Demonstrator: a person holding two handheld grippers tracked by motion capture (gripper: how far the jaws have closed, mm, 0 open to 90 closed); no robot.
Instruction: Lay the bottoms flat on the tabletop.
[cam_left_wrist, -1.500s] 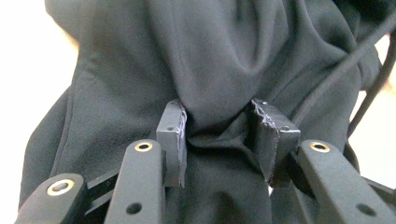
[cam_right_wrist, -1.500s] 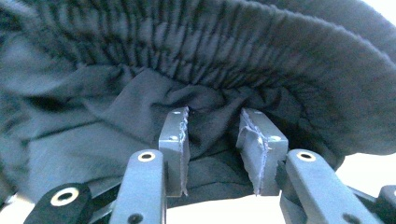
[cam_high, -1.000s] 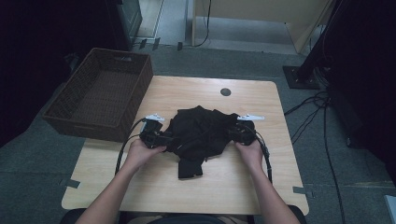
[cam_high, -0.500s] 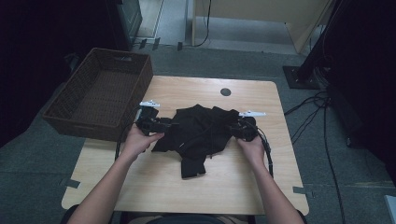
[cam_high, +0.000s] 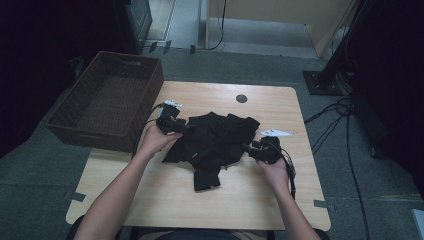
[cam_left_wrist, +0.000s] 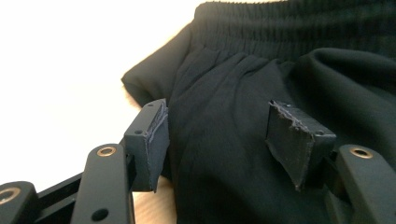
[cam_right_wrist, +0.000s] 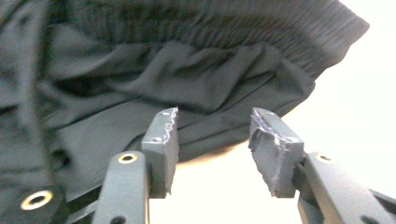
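A crumpled black garment (cam_high: 215, 142) with an elastic waistband lies in the middle of the wooden table (cam_high: 235, 200). My left gripper (cam_high: 181, 126) sits at the garment's left edge; in the left gripper view its jaws stand wide apart over a fold of the black cloth (cam_left_wrist: 233, 116), not pinching it. My right gripper (cam_high: 251, 148) is at the garment's right side. In the right gripper view its jaws are open just short of the cloth (cam_right_wrist: 187, 79), with bare table between the pads (cam_right_wrist: 163, 140).
A dark wicker basket (cam_high: 107, 102) stands off the table's left far corner. A round cable hole (cam_high: 241, 98) is in the far part of the table. Cables trail on the floor at right (cam_high: 335, 120).
My left gripper has moved up and back to the garment's left edge. My right gripper has dropped nearer to me along the right side. The garment has spread a little.
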